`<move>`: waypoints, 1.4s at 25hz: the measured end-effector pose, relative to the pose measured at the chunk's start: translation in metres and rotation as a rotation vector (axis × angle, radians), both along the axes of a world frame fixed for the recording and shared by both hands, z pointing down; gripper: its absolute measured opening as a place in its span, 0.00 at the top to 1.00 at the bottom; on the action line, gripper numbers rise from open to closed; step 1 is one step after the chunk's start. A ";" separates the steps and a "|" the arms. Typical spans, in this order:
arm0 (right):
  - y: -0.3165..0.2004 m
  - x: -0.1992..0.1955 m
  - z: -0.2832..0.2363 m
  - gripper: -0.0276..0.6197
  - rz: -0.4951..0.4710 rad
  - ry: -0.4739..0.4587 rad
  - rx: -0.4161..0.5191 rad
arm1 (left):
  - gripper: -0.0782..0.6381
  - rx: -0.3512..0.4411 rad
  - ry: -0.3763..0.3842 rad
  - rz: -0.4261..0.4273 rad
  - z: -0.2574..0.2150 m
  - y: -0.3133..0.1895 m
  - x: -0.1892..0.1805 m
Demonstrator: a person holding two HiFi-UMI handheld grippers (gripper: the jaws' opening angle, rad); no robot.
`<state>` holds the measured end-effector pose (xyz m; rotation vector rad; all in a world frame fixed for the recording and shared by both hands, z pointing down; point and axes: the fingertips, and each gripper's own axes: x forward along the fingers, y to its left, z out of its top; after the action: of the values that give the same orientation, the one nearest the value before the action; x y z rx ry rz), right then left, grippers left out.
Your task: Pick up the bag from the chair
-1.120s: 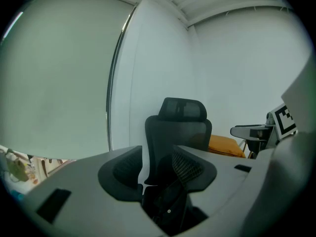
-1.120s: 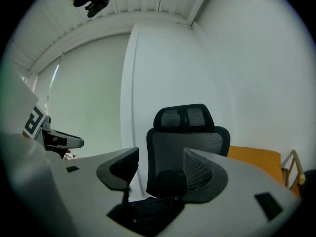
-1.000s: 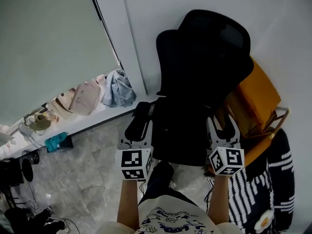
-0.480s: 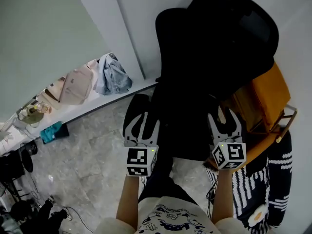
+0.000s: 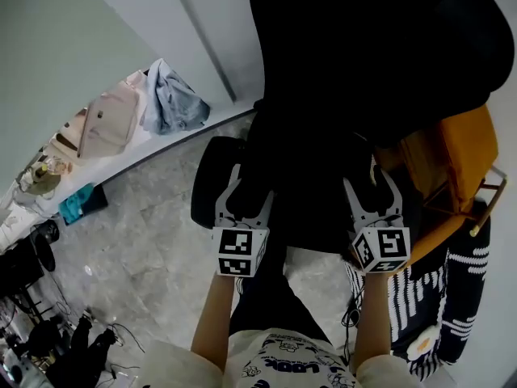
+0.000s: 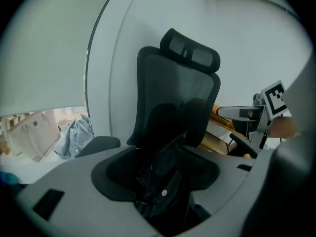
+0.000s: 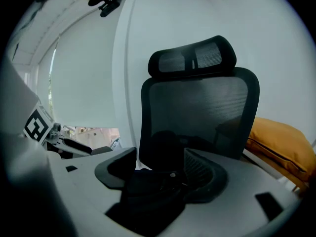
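Note:
A black bag [image 6: 165, 184] lies slumped on the seat of a black mesh office chair [image 5: 363, 55], against the backrest. In the head view the bag merges with the dark seat. The right gripper view shows the bag [image 7: 150, 189] just ahead of the jaws, with the chair [image 7: 197, 110] behind it. My left gripper [image 5: 247, 191] hovers at the seat's front left, open and empty. My right gripper [image 5: 371, 186] is level with it at the seat's front right, open too, holding nothing. Neither gripper touches the bag.
The chair's left armrest [image 5: 208, 180] sits beside my left gripper. An orange cushion [image 5: 464, 148] rests on a wooden frame right of the chair. Black-and-white striped fabric [image 5: 428, 305] hangs at lower right. A ledge holds a beige bag [image 5: 105, 124] and grey-blue cloth [image 5: 174, 99].
The view has closed in on the chair. Both grippers moved forward to the seat's front edge, still open.

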<state>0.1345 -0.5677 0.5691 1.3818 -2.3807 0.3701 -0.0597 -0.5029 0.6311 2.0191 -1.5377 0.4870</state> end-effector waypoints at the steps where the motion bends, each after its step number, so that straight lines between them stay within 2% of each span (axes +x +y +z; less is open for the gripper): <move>1: -0.002 0.000 0.006 0.47 0.001 0.002 -0.007 | 0.55 -0.014 0.000 0.002 0.010 -0.001 0.001; 9: -0.014 0.003 0.060 0.46 0.013 0.005 -0.038 | 0.52 -0.083 0.021 -0.017 0.086 -0.010 0.002; 15: -0.028 0.008 0.090 0.46 0.013 0.025 -0.066 | 0.52 -0.103 0.046 -0.006 0.117 -0.020 0.009; 23: -0.046 0.012 0.123 0.46 -0.022 0.066 -0.077 | 0.53 -0.132 0.027 0.033 0.150 -0.024 0.018; 27: -0.053 0.006 0.141 0.45 -0.058 0.098 -0.091 | 0.66 -0.135 0.018 0.046 0.161 -0.027 0.013; 31: -0.056 0.005 0.155 0.45 -0.067 0.088 -0.111 | 0.77 -0.107 0.002 0.084 0.160 -0.027 0.019; 35: -0.061 0.004 0.169 0.41 -0.087 0.116 -0.124 | 0.83 -0.086 -0.010 0.110 0.156 -0.021 0.025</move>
<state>0.1380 -0.6285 0.7377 1.2070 -2.2746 0.3954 -0.0343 -0.5242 0.7866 2.0453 -1.3927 0.5973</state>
